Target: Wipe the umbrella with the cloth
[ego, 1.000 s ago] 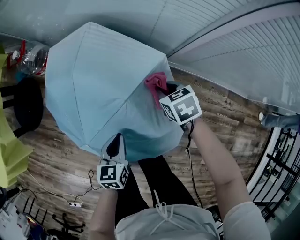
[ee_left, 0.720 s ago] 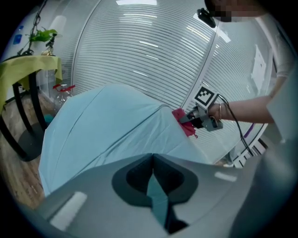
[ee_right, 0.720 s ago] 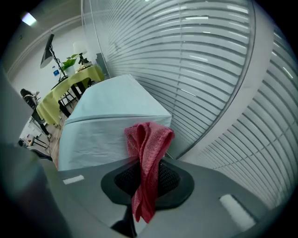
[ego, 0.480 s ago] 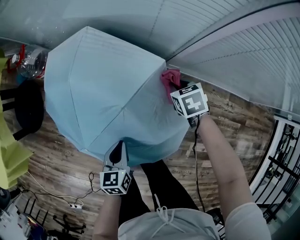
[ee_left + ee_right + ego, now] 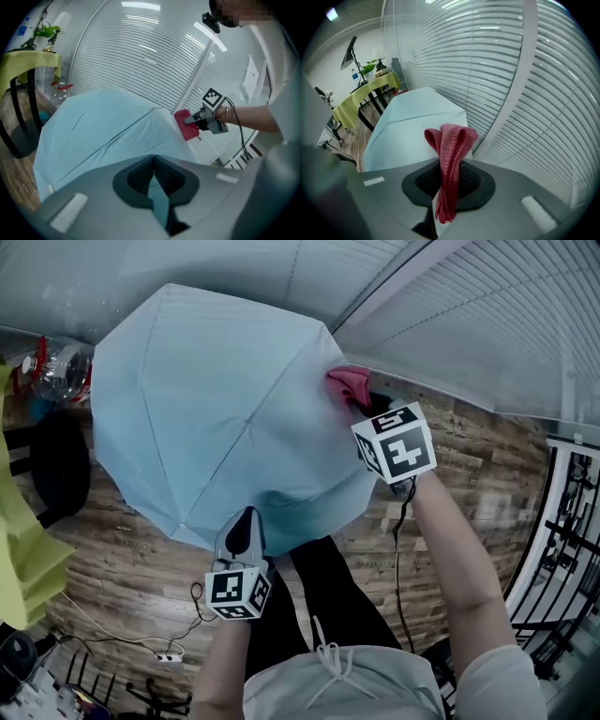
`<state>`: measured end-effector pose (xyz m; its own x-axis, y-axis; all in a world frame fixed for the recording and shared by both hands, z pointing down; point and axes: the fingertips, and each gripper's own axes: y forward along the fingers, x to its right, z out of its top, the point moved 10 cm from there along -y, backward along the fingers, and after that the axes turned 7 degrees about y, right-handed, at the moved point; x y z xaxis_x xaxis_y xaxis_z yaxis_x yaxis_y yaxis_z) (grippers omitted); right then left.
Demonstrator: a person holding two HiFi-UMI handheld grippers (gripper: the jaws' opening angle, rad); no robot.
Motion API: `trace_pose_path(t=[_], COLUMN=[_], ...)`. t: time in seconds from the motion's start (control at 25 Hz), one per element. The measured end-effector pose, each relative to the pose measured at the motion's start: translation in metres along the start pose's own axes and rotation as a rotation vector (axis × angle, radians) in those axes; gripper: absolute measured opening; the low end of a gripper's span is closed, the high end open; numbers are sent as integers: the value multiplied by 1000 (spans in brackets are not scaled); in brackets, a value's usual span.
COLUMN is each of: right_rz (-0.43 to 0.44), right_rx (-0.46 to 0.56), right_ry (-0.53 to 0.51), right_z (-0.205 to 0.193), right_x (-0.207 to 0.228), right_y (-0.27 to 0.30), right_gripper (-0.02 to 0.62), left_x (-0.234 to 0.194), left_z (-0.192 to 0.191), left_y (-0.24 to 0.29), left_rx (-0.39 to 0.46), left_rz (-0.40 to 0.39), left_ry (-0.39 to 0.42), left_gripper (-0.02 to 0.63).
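Red cloth [image 5: 347,383] w/ R gripper [image 5: 364,405] has slid out to far right edge of open blue umbrella [image 5: 216,409], near blinds [image 5: 487,324], R jaws clamped on bunched cloth, L gripper [image 5: 246,521] at near rim, jaws pinched on umbrella fabric, wood floor [image 5: 122,549] below.

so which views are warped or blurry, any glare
Both gripper views: heavy fisheye, the blinds bow and corners go dark. Left gripper view: light streaks glare on the blinds. Right gripper view: red cloth sharp. Head view: umbrella evenly lit, little blur.
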<state>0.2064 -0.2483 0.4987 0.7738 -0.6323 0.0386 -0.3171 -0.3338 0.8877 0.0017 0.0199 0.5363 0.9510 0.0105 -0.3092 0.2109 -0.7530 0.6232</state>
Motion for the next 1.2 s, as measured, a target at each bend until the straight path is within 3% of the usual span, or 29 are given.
trace_pose_path(t=[0.36, 0.76, 0.96, 1.2], right_rz=[107, 260, 305, 309], right_rx=[28, -37, -71, -55], right_ry=[50, 87, 80, 74], right_z=[-68, -131, -144, -160], right_x=[-156, -333, -383, -399], right_y=[-46, 7, 47, 82], right_gripper=[57, 55, 57, 57], left_x=[-42, -123, -160, -186], left_z=[-36, -94, -118, -143], left_y=[-78, -158, -171, -174], left_rx=[2, -62, -74, -81], left_rz=[-63, -41, -10, 40], left_ry=[54, 70, 38, -10], left_gripper=[6, 6, 6, 6])
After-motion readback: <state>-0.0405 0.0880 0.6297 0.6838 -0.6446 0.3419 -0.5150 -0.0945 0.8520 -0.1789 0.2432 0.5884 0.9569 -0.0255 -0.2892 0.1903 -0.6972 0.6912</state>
